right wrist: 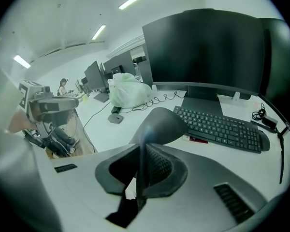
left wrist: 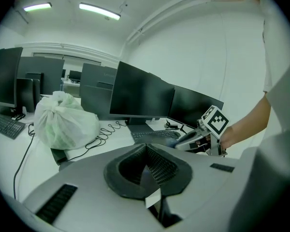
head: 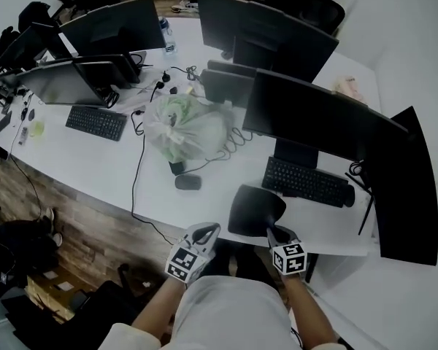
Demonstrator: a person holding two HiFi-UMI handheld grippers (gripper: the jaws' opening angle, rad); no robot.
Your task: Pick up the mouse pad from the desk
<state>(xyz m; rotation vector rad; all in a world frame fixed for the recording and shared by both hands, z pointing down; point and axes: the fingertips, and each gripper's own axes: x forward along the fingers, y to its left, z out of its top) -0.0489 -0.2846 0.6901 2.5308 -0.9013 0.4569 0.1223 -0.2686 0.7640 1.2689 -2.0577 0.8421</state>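
The black mouse pad (head: 254, 208) is lifted off the white desk (head: 95, 170) near its front edge, curling upward. My right gripper (head: 271, 232) is shut on the pad's near edge. In the right gripper view the pad (right wrist: 159, 124) rises from between the closed jaws (right wrist: 142, 166) and bends over toward the keyboard. My left gripper (head: 208, 232) hangs just left of the pad, off the desk's front edge, apart from it. In the left gripper view its jaws (left wrist: 146, 166) meet with nothing between them, and the right gripper (left wrist: 198, 135) shows to the right.
A black keyboard (head: 304, 182) lies right behind the pad under a monitor (head: 317, 115). A dark mouse (head: 187, 182) and a tied plastic bag (head: 182, 128) sit to the left, with a black cable (head: 136, 173) running off the desk edge.
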